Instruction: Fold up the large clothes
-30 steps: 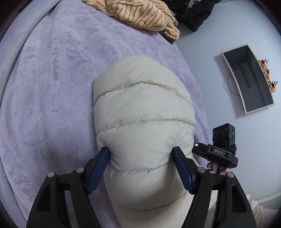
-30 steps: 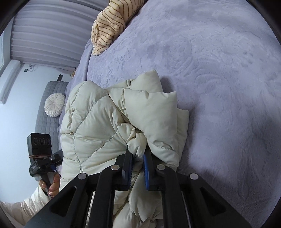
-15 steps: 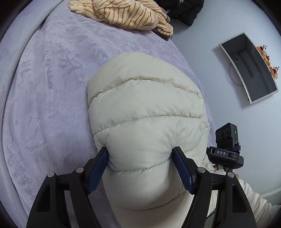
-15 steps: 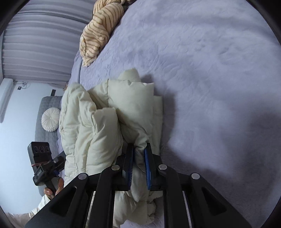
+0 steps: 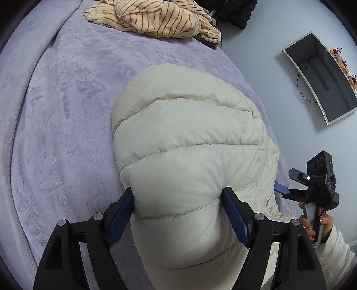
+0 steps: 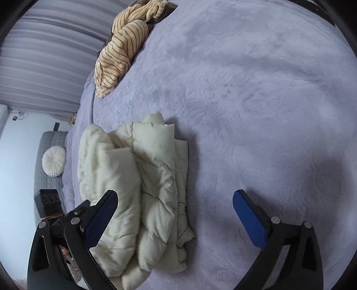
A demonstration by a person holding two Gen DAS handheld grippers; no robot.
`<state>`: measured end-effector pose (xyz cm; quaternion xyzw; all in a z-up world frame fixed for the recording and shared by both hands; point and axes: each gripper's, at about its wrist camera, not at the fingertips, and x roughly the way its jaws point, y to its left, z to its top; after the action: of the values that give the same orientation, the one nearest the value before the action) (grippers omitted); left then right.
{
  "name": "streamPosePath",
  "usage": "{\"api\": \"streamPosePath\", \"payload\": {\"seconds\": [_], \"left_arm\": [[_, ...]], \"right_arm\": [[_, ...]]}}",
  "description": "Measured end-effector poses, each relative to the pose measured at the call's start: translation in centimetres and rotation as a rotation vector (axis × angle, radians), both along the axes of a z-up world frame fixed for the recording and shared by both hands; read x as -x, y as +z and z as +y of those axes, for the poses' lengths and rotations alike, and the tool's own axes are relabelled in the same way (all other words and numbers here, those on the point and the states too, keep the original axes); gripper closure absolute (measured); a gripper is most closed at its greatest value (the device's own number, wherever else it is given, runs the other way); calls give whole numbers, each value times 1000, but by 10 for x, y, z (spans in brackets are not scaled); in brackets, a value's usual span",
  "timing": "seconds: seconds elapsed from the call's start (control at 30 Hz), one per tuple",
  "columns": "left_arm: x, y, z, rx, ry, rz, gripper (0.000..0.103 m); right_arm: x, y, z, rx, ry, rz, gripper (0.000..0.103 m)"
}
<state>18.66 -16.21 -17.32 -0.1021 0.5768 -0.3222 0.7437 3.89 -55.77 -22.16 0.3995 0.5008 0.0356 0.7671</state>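
A cream puffer jacket, folded into a thick bundle, lies on the purple bed cover. My left gripper holds the near end of the bundle. Both blue pads dent the padding while the jaws are opening slightly. In the right wrist view the same jacket rests as a layered stack near the bed's left edge. My right gripper hangs above its near part with its jaws opening to full width. Its left finger is over the jacket, the right one over bare cover, and neither pad presses on anything.
A striped beige garment lies crumpled at the far end of the bed, with a black garment behind it. A flat screen hangs on the wall. A grey sofa with a round cushion stands beyond the bed's edge.
My right gripper let go of the jacket's fold, opened wide and rose back. The released layers settled on the bundle. My left gripper kept its hold and tilted a little.
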Motion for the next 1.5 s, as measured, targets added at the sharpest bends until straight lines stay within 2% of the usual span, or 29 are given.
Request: {"api": "streamPosePath", "payload": {"seconds": [0.07, 0.17, 0.33, 0.4, 0.5, 0.57, 0.7, 0.83, 0.87, 0.97, 1.07, 1.1, 1.13, 1.17, 1.27, 1.37, 1.5], "left_arm": [[1, 1, 1, -9, -3, -3, 25], [1, 3, -1, -22, -5, -8, 25], [0, 1, -4, -44, -11, -13, 25], [-2, -1, -1, -48, -3, -3, 25], [-5, 2, 11, -14, -8, 12, 25], [-9, 2, 24, 33, -14, 39, 25], [-20, -23, 48, 135, -36, 188, 25], [-24, -50, 45, 262, -37, 315, 24], [-25, -54, 40, 261, -35, 316, 15], [-22, -59, 22, 239, -44, 301, 10], [-18, -58, 9, 176, -38, 260, 10], [-16, -55, 8, 150, -32, 244, 10], [-13, -52, 7, 130, -26, 226, 14], [-11, -47, 7, 118, -25, 208, 19], [-1, -31, 9, 101, -33, 166, 21], [11, -11, 11, 89, -44, 119, 21], [26, 11, 32, 94, -38, 111, 21]], "right_arm": [[-6, 8, 6, -28, 27, -12, 0], [-28, 7, 35, -3, 127, 36, 0], [-51, -8, 76, 201, 259, 155, 0], [-60, -23, 79, 157, 278, 165, 0], [-68, -61, 72, -33, 269, 181, 0], [-66, -74, 65, -109, 255, 149, 0], [-63, -75, 66, -129, 290, 105, 0], [-66, -74, 69, -125, 316, 88, 0], [-68, -74, 70, -124, 319, 87, 0], [-74, -72, 81, -125, 322, 83, 0], [-84, -68, 99, -152, 339, 62, 2], [-84, -68, 103, -158, 339, 63, 3], [-85, -69, 105, -166, 331, 63, 14], [-84, -69, 106, -195, 315, 56, 31], [-77, -60, 107, -209, 287, 34, 52], [-70, -47, 116, -202, 290, 20, 57], [-63, -31, 137, -228, 298, 15, 57]]}}
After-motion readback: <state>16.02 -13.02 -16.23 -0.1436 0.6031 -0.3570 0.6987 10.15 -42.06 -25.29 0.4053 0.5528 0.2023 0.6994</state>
